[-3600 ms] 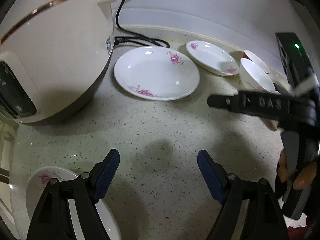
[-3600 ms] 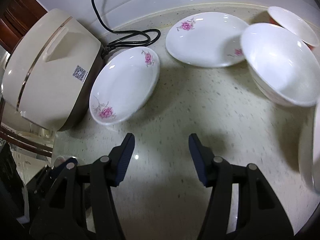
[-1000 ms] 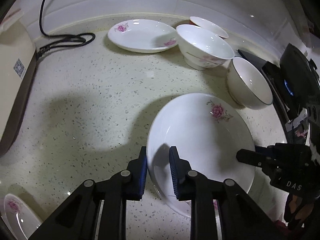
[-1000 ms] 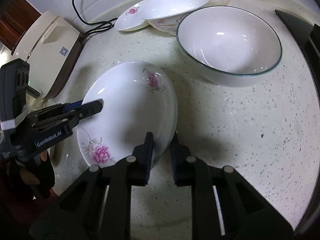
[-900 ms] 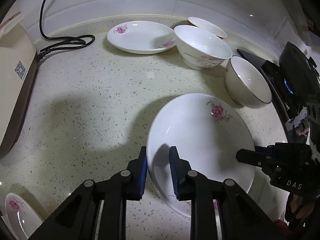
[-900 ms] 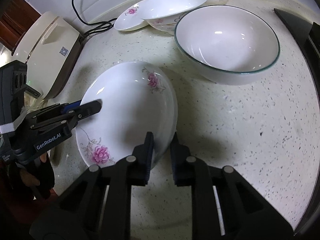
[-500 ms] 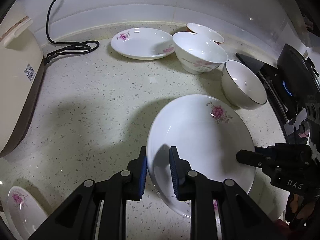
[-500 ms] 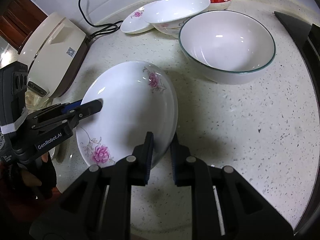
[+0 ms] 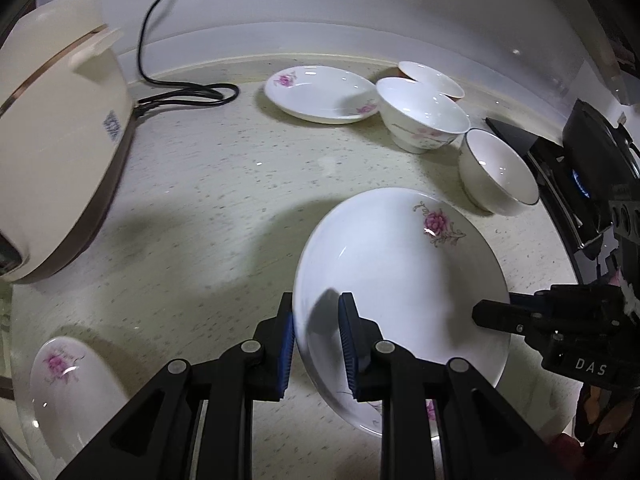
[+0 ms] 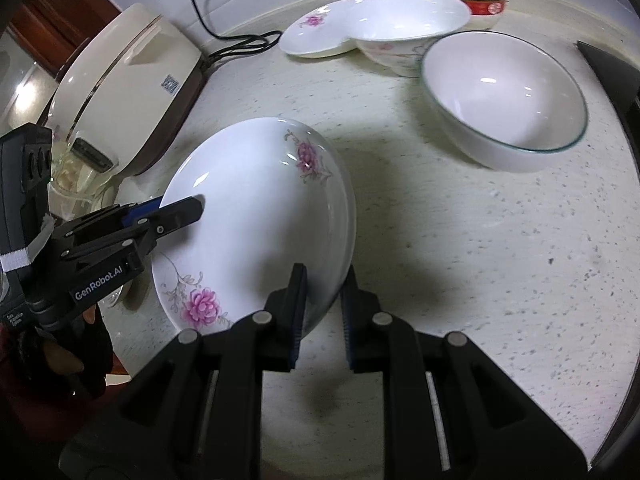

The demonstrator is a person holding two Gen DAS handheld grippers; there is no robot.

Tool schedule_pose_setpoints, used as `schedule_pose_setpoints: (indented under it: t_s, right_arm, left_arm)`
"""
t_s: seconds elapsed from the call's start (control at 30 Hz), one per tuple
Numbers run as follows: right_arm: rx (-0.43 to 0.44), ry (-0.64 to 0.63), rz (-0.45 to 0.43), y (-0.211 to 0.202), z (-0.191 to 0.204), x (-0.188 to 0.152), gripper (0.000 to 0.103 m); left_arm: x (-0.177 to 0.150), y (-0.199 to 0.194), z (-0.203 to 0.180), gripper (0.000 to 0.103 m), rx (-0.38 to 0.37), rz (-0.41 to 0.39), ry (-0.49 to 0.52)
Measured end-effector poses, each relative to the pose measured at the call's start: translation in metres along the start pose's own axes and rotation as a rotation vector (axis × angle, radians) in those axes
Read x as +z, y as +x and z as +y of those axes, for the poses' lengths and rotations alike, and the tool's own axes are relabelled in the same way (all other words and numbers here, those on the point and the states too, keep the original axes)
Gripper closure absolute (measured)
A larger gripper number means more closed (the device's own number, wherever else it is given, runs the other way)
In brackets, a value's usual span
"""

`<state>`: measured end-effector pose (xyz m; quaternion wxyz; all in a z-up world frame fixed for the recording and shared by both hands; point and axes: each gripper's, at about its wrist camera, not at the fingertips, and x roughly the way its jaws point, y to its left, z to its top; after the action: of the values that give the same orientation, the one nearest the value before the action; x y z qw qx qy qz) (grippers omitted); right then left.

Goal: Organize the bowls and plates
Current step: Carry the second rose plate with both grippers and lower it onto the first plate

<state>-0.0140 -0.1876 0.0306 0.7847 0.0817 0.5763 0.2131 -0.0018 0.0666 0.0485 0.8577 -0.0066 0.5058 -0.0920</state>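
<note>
Left wrist view: left claw (image 9: 316, 338) clamped narrow on the near rim of a flowered plate (image 9: 400, 280), right claw (image 9: 486, 314) gripping the opposite rim, probably to carry the plate level above the speckled counter (image 9: 224, 208); beyond, a second plate (image 9: 320, 94), three bowls (image 9: 422, 120) and a rice cooker (image 9: 60, 140) against the white wall. Right wrist view: right claw (image 10: 324, 312) pinched shut on the plate (image 10: 256, 216) edge, green-rimmed bowl (image 10: 504, 100) near, corded cooker (image 10: 124, 88) at left.
</note>
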Motion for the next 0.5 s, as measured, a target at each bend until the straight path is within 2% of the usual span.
schedule_pose_setpoints:
  t_s: [0.23,0.5]
  right_arm:
    - [0.036,-0.054,0.007,0.01,0.029,0.006,0.083]
    - [0.086,-0.148,0.036,0.024,0.071,0.015,0.083]
  left_arm:
    - [-0.011,-0.019,0.023,0.081,0.041,-0.037,-0.04]
    - [-0.03,-0.045,0.065,0.081,0.089,-0.085,-0.143]
